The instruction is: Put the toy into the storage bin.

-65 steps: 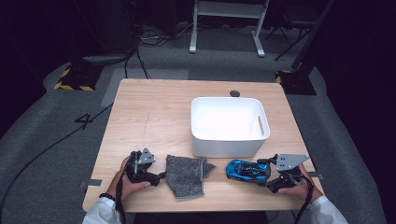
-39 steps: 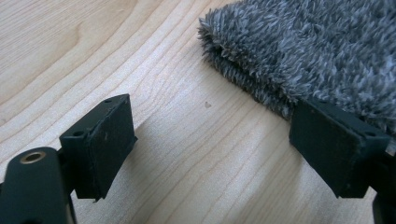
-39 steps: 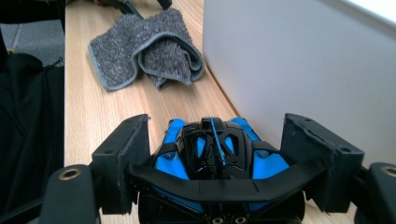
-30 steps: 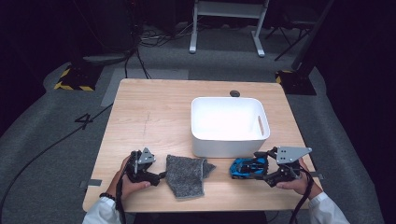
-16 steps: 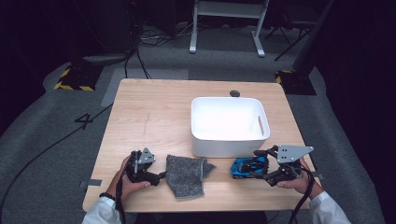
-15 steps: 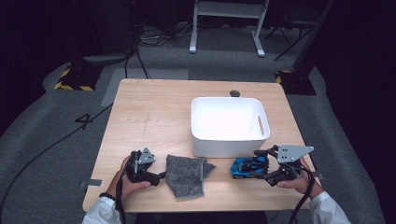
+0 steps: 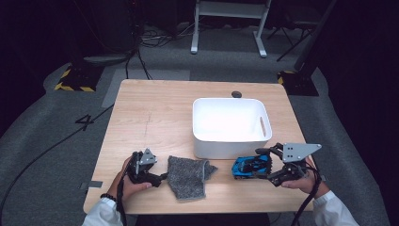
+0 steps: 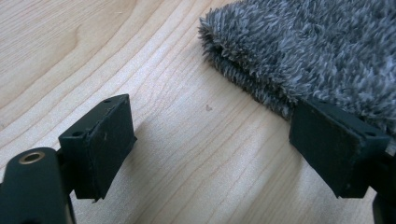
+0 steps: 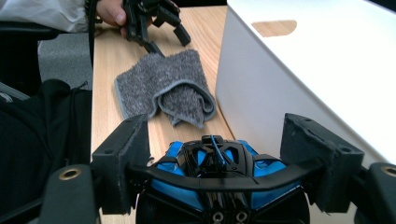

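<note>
**Right hand-held gripper clamps the toy car beside the bin**

The right hand-held gripper [image 9: 217, 161] has its jaws closed on the rear of a blue and black toy car [image 9: 212, 172], one pad against each side. In the high view the car [image 7: 251, 165] sits at the near right of the table [image 7: 155, 113], just in front of the white bin [image 7: 230, 125], with the gripper [image 7: 270, 165] at its right end and the person's hand behind it.

The left hand-held gripper [image 8: 210, 140] stands wide open and low over the wood, gripping nothing. One of its pads lies against the edge of a folded grey cloth [image 8: 317, 51]. In the high view that cloth [image 7: 188, 175] lies between the two grippers, near the front edge, with the left gripper [image 7: 157, 176] at its left side.
</note>
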Motion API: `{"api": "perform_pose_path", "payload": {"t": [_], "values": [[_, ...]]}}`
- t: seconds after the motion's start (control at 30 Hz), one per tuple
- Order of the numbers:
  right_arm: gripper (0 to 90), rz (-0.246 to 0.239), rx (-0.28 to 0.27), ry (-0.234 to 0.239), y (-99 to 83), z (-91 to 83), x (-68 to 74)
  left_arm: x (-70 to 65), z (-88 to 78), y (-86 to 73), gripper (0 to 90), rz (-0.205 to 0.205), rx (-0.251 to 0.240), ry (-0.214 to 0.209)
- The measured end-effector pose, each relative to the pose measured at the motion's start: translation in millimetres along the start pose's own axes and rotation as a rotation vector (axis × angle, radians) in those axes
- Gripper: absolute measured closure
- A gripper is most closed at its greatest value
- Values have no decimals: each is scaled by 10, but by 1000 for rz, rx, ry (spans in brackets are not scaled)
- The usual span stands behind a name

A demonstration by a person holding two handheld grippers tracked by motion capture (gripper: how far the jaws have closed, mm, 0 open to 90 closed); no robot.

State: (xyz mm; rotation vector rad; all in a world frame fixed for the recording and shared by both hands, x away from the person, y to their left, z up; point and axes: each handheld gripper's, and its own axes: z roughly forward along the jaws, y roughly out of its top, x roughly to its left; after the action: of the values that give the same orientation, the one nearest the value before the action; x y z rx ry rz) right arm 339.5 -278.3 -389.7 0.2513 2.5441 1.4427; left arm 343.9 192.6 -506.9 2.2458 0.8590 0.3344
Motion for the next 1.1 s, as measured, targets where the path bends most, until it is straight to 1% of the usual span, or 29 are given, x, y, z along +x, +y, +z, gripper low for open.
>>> {"api": "perform_pose_path", "payload": {"t": [0.2,0.33,0.47,0.53,0.73,1.0,1.1], "values": [[249,-40,-1,10,162,-66,22,-1,0,0,144,-1,0,1],[249,-43,-16,16,263,-109,11,0,-1,1,144,2,1,3],[249,-65,-13,13,379,-151,6,-6,0,-1,144,-4,0,3],[249,-65,-17,18,441,-178,1,-6,0,-1,145,-5,0,3],[249,-84,-32,10,611,-242,10,-6,-1,-1,145,-5,0,3],[249,-102,-57,6,738,-299,-9,-8,0,-2,144,-8,-1,2],[249,-100,-66,9,773,-315,-21,-6,0,-1,144,-5,0,3]]}}
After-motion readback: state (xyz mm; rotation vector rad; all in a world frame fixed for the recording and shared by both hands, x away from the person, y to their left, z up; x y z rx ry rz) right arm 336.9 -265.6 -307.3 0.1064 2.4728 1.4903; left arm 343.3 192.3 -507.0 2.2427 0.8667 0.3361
